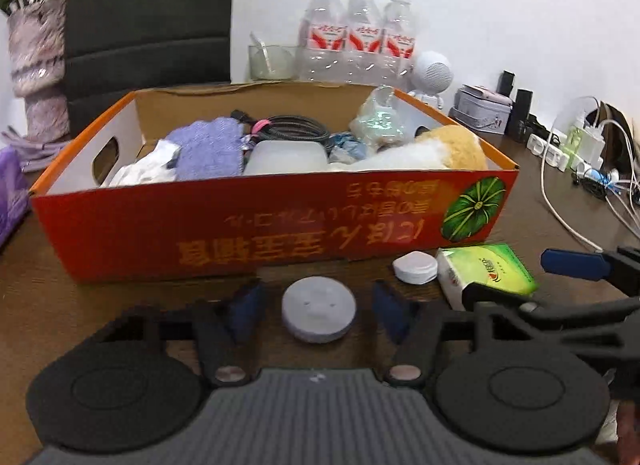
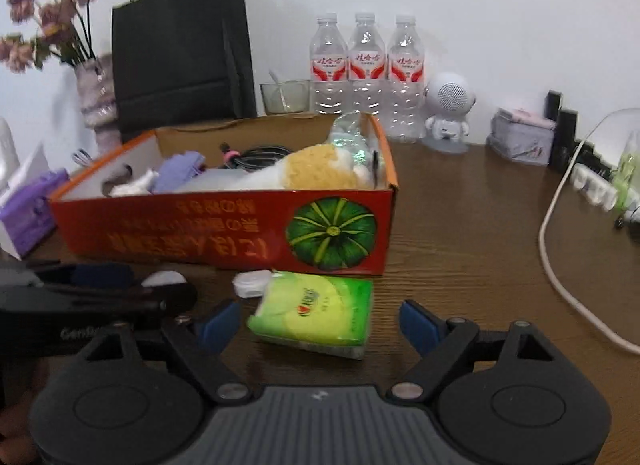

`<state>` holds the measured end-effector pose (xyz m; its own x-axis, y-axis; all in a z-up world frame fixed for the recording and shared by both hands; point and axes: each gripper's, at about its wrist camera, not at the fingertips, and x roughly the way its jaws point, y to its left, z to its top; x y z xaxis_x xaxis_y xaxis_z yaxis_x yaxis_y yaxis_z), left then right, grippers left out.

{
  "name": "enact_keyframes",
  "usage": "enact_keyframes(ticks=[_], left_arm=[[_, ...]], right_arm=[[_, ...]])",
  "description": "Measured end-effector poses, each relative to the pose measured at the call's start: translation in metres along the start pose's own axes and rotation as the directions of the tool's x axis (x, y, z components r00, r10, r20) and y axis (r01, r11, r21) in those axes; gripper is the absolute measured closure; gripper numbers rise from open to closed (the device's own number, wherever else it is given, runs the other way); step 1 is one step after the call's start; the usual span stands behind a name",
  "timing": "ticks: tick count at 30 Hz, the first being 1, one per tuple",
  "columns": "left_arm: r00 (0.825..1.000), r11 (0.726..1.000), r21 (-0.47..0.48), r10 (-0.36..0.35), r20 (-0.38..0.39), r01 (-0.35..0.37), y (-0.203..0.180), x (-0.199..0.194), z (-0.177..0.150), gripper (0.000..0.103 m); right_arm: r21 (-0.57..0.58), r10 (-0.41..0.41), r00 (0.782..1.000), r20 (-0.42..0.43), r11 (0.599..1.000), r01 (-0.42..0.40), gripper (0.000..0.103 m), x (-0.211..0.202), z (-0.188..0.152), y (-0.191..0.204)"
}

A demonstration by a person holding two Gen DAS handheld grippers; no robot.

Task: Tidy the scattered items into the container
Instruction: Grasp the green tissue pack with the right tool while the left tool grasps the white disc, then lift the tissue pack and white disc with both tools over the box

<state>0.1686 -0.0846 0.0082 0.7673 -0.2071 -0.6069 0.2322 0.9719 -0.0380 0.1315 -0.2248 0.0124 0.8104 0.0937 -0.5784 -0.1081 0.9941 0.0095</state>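
The left gripper (image 1: 318, 311) brackets a round grey disc (image 1: 319, 315) lying on the table (image 1: 60, 305) just in front of the box (image 1: 248, 225). Its blue pads (image 1: 248, 309) stand either side of the disc with a visible gap on each side; the jaws are partly open and no pad presses on the disc. The right gripper (image 2: 322, 325) brackets the green tissue pack (image 2: 316, 313), which lies on the table touching or nearly touching the front wall of the box, below the printed pumpkin (image 2: 331, 233). Its jaws are wide open, clear of the pack on both sides. Neither gripper holds anything.

Step in hand, as judged: grasp of two remaining loose items, one per gripper. A small white case (image 1: 415, 268) also lies in front of the box, between disc and pack, and is not yet addressed.

Next move requires: close each gripper until the pads bear on its item, lift above the front wall of the box, carry over the rim, and release. The box already holds cloths, a cable coil, a white tub and a plush item, so free space is limited; the disc is low and flat, so the pads must sit close to the table.
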Motion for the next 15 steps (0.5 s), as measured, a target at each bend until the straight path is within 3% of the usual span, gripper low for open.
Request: enact_keyframes(ticks=[2, 5, 8, 10, 15], left_arm=[[1.0, 0.999, 0.028, 0.023, 0.002, -0.023, -0.004, 0.0, -0.001, 0.062], [1.0, 1.0, 0.017, 0.01, 0.005, -0.01, 0.0, -0.002, -0.002, 0.062], [1.0, 0.999, 0.037, 0.016, 0.003, -0.016, -0.002, -0.003, -0.003, 0.063], [1.0, 0.998, 0.055, 0.022, 0.004, -0.022, -0.004, -0.005, -0.004, 0.063], [1.0, 0.997, 0.073, 0.024, 0.006, -0.024, -0.006, -0.012, -0.009, 0.063]], right_arm=[[-0.039, -0.02, 1.0, -0.012, 0.999, 0.019, 0.017, 0.002, -0.003, 0.006], [-0.093, -0.009, 0.999, -0.036, 0.996, 0.006, 0.019, 0.006, -0.006, 0.014], [-0.058, 0.024, 0.999, -0.048, 0.998, -0.027, 0.025, 0.007, -0.004, 0.008], [-0.02, 0.044, 0.998, -0.048, 0.999, -0.045, 0.039, 0.007, -0.004, 0.002], [0.018, 0.05, 0.998, -0.037, 0.999, -0.049, 0.04, 0.005, -0.005, -0.006]])
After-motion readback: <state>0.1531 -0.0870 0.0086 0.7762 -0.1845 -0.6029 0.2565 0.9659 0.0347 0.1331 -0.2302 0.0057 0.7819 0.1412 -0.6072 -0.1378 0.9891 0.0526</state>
